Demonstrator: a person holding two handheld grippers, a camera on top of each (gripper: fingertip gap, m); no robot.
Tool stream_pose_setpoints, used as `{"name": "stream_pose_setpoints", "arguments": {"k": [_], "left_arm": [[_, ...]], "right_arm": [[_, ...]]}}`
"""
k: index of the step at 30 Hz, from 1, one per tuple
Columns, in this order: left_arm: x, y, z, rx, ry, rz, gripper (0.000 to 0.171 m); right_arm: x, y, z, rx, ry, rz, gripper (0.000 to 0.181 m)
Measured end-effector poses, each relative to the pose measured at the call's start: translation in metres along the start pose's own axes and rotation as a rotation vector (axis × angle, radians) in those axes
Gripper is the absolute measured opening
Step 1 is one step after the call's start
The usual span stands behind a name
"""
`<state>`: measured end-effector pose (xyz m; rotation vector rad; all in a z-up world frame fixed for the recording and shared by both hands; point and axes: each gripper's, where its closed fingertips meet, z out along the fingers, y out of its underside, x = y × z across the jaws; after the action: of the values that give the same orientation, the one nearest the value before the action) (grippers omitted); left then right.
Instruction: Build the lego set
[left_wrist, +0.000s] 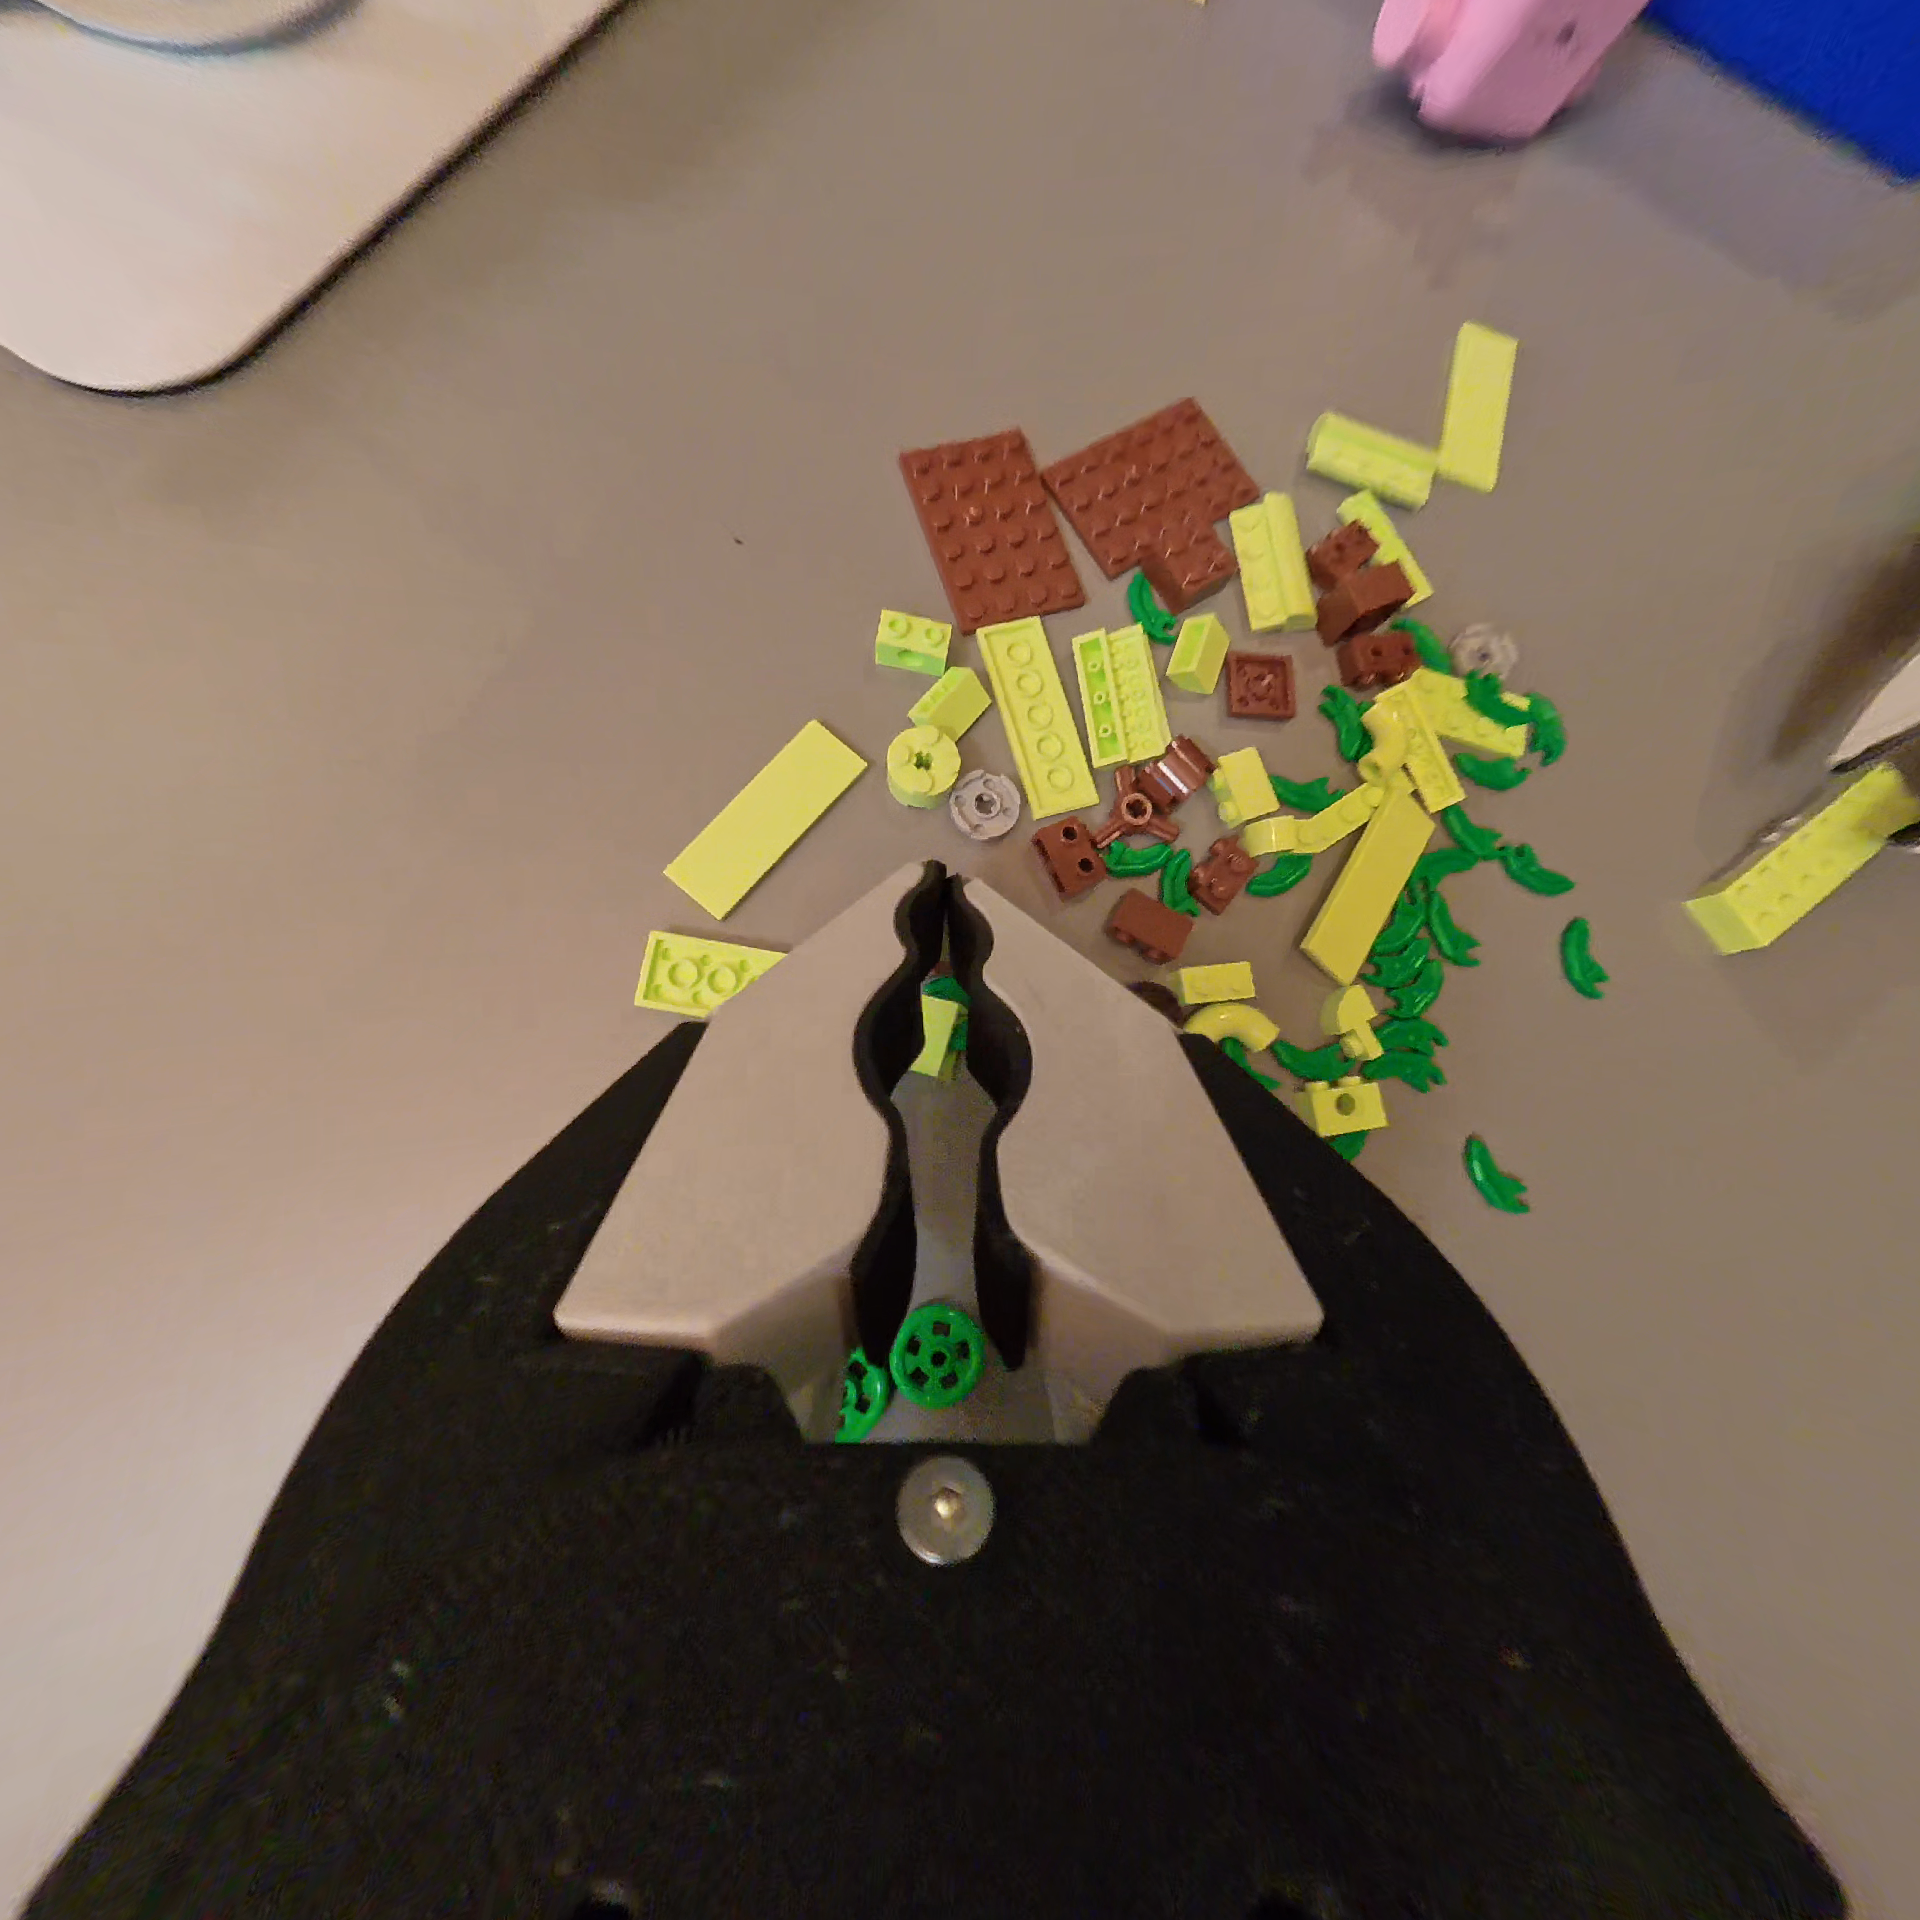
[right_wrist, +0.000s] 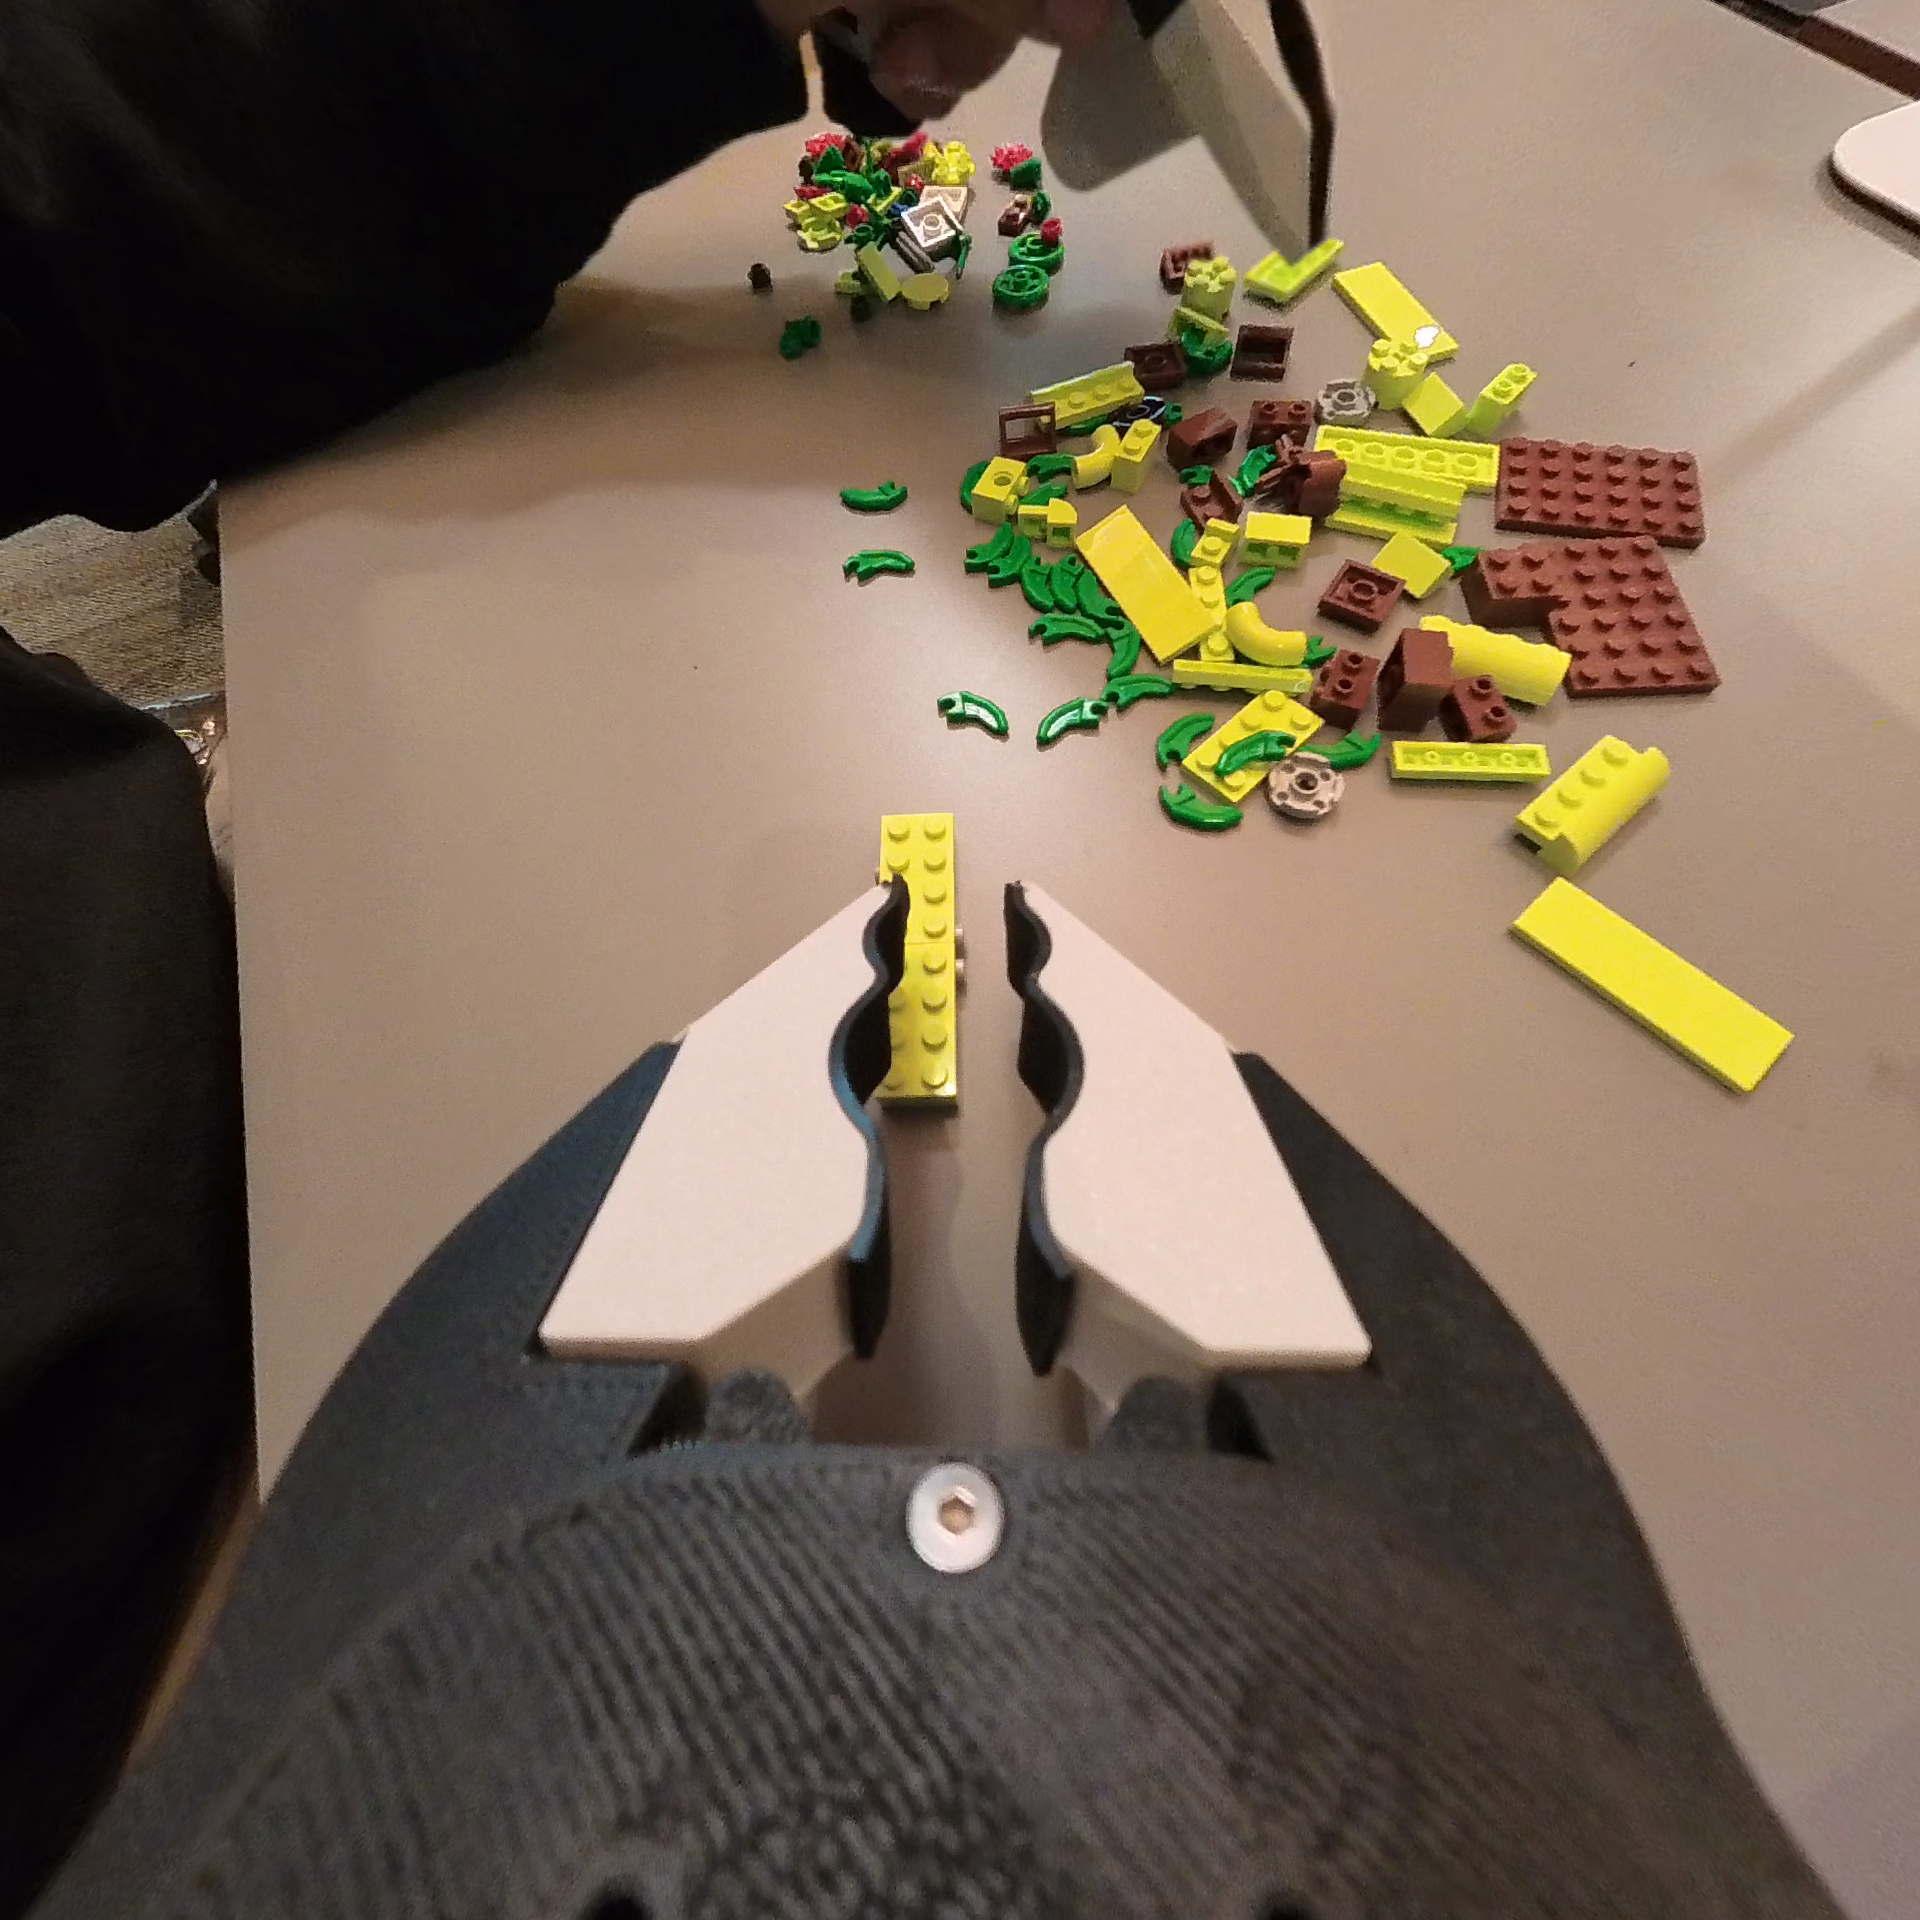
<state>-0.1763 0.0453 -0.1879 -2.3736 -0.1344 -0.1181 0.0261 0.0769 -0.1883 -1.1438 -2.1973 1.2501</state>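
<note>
Loose lime, brown and green Lego pieces (left_wrist: 1247, 748) lie spread on the grey table (left_wrist: 416, 727). My left gripper (left_wrist: 940, 883) is shut, pads together with nothing showing between them, at the near edge of the pile. In the right wrist view the left gripper (right_wrist: 1304, 234) has its tip down at a lime plate (right_wrist: 1294, 272). My right gripper (right_wrist: 951, 894) is open around a long lime two-stud-wide plate (right_wrist: 920, 852). The plate rests against the left pad, with a gap to the right pad. The plate (left_wrist: 1787, 873) also shows at the right edge of the left wrist view.
Two brown plates (right_wrist: 1600, 488) lie at the far right of the pile. A second heap of small mixed pieces (right_wrist: 894, 218) sits farther back. A person's dark sleeve (right_wrist: 312, 208) covers the back left. A white rounded base (left_wrist: 208, 187) and a pink object (left_wrist: 1486, 62) stand beyond. Tip to tip, the grippers are about 20 centimeters apart.
</note>
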Motion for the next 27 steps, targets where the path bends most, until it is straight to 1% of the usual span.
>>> {"name": "stream_pose_setpoints", "arguments": {"k": [3, 4, 6, 8, 13, 14, 15, 16, 20, 22, 23, 25, 27], "left_arm": [[-0.003, -0.006, -0.009, 0.064, 0.002, -0.039, 0.0], [-0.004, -0.005, -0.009, 0.064, 0.002, -0.051, 0.005], [-0.003, 0.003, -0.003, 0.013, 0.015, -0.082, 0.018], [-0.003, 0.012, 0.003, -0.034, 0.009, -0.092, 0.021], [-0.008, 0.022, 0.012, -0.1, -0.065, -0.088, 0.015], [-0.007, 0.021, 0.013, -0.097, -0.059, -0.088, 0.013], [-0.006, 0.02, 0.014, -0.088, -0.055, -0.095, 0.005], [-0.005, 0.019, 0.014, -0.085, -0.052, -0.098, 0.001], [-0.001, 0.017, 0.016, -0.069, -0.034, -0.084, 0.001], [0.002, 0.008, 0.012, -0.017, -0.032, -0.066, 0.001], [0.007, -0.002, 0.008, 0.033, -0.015, -0.052, 0.001], [0.03, -0.027, -0.002, 0.175, 0.082, -0.005, 0.001], [0.065, -0.054, -0.018, 0.351, 0.197, 0.076, 0.0]], "right_arm": [[0.0, 0.0, 0.0, 0.0, -0.001, -0.001, 0.017], [0.0, 0.0, 0.0, -0.001, -0.002, -0.002, 0.017], [-0.001, 0.001, 0.001, -0.006, -0.002, -0.004, 0.017], [-0.001, 0.001, 0.001, -0.01, -0.003, -0.005, 0.017], [-0.001, 0.001, 0.002, -0.012, -0.001, -0.01, 0.017], [-0.001, 0.001, 0.002, -0.013, -0.001, -0.01, 0.017], [-0.001, 0.001, 0.002, -0.013, -0.001, -0.011, 0.017], [-0.001, 0.001, 0.002, -0.015, -0.001, -0.012, 0.017], [-0.001, 0.002, 0.002, -0.016, 0.002, -0.016, 0.017], [0.0, 0.001, 0.002, -0.011, 0.01, -0.014, 0.016], [0.001, 0.0, 0.001, -0.002, 0.019, -0.011, 0.015], [0.007, -0.007, -0.004, 0.048, 0.058, -0.003, 0.011], [0.019, -0.023, -0.016, 0.173, 0.147, -0.009, 0.013]]}}
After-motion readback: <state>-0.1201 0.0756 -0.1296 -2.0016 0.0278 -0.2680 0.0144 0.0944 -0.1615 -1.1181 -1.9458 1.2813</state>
